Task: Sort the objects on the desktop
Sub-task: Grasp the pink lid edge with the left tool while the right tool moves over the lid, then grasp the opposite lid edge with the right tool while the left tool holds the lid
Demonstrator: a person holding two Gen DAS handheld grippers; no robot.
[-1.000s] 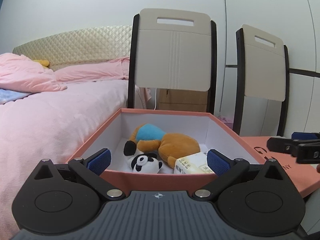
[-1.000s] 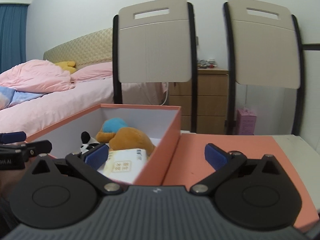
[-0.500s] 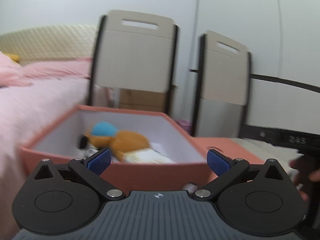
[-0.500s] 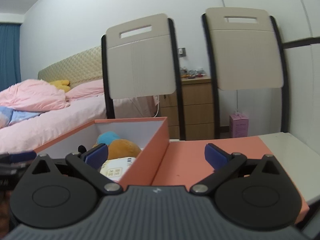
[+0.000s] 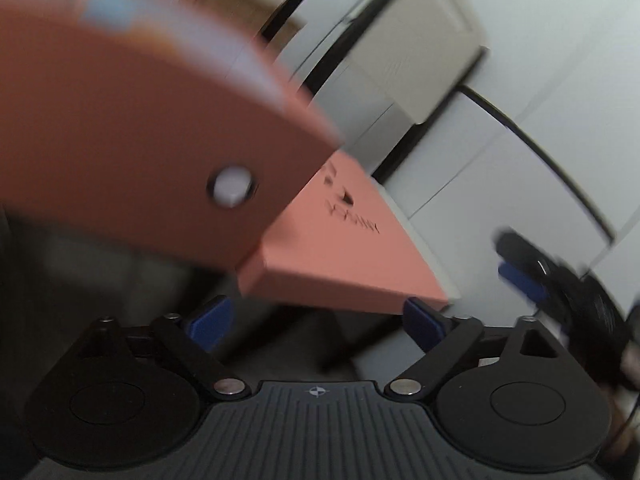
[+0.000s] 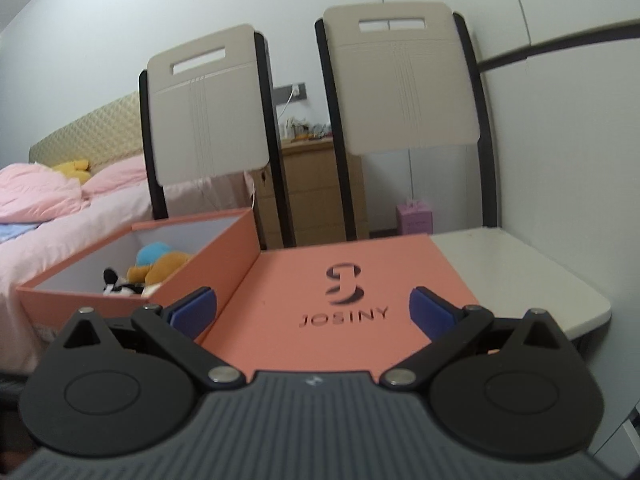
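My left gripper point(image 5: 316, 320): view badly blurred and tilted, jaws have just been closing but are apart, nothing between the blue pads point(image 5: 210, 320). The open salmon-pink cardboard box point(image 5: 132, 120) fills 10 o'clock, its flat salmon lid printed JOSINY point(image 5: 340, 248) at 12. My right gripper point(image 6: 312, 310): jaws wide, holding nothing, lid point(image 6: 344, 292) dead ahead on the white tabletop point(image 6: 516, 272). Box point(image 6: 216, 264) at 10 o'clock, touching the lid's edge, holds an orange-and-blue plush toy point(image 6: 160, 262) and a black-and-white panda plush point(image 6: 118, 286).
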